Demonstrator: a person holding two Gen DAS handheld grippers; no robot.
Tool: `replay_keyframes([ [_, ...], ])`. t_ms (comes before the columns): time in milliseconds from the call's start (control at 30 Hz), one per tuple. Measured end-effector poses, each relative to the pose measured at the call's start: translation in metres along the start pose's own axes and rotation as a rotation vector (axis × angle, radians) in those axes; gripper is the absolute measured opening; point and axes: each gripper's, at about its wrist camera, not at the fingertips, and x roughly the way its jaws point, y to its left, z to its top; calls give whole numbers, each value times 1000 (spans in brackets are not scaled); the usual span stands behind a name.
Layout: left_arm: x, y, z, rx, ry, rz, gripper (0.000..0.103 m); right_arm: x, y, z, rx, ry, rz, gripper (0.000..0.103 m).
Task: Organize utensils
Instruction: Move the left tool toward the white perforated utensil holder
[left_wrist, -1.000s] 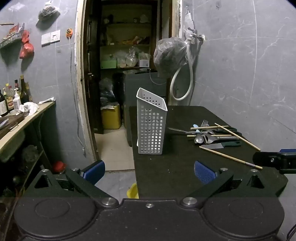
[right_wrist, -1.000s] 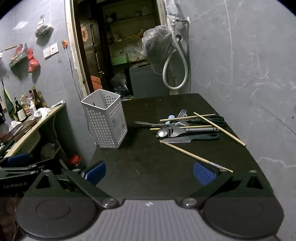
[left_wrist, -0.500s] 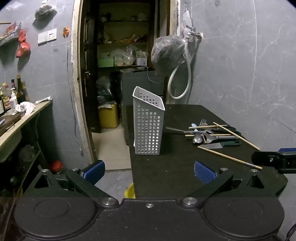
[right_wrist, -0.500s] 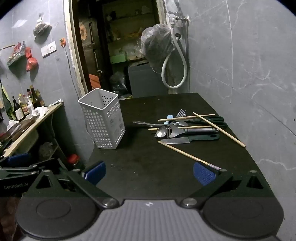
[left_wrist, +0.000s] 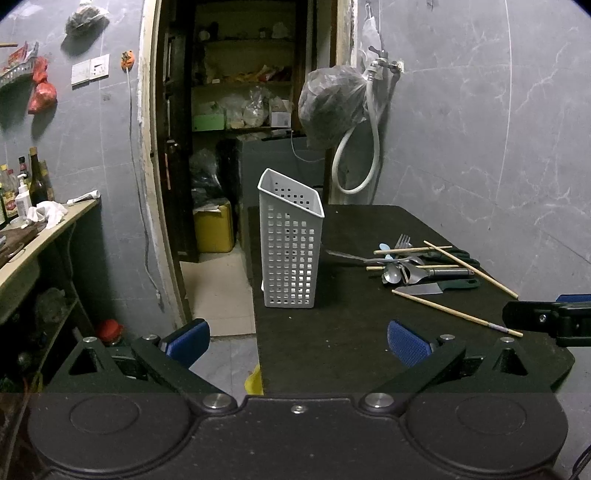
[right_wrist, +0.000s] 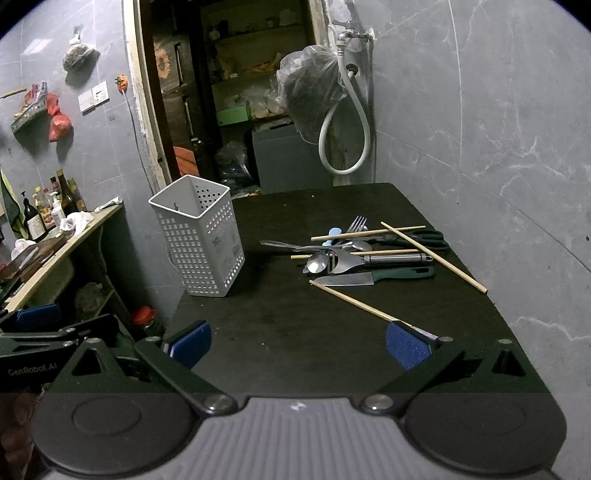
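Nearest the cameras, both grippers hang over the front edge of the black table (right_wrist: 258, 332) with nothing between their blue pads. The right gripper (right_wrist: 297, 345) has its jaws spread wide and empty; the left gripper (left_wrist: 297, 338) is likewise wide open, half over the table's left edge and the floor.

Just ahead of the right gripper's right pad lies the closest chopstick (right_wrist: 369, 308), slanting away toward the pile. This looks like the sensible first pick: it lies alone, clear of the other pieces. To grip it well, turn the jaws across its length and close near its middle, so it does not swing when lifted.

Farther on sits the heap: a knife (right_wrist: 347, 279) with a green handle, a spoon (right_wrist: 317, 264), a peeler (right_wrist: 369, 258), a fork (right_wrist: 356, 223), scissors (right_wrist: 424, 236) and more chopsticks, overlapping. Pulling one may drag its neighbours, so take the top pieces first.

To the left, well apart from the heap, the white perforated utensil holder (right_wrist: 201, 240) stands upright and appears empty. It looks light, so drop things in from straight above.
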Motion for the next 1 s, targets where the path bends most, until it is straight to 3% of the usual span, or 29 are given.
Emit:
replay_keyframes([
  [1000,7,5,5,11,32,-28,102,3,-4,0,11,26,-25,103],
])
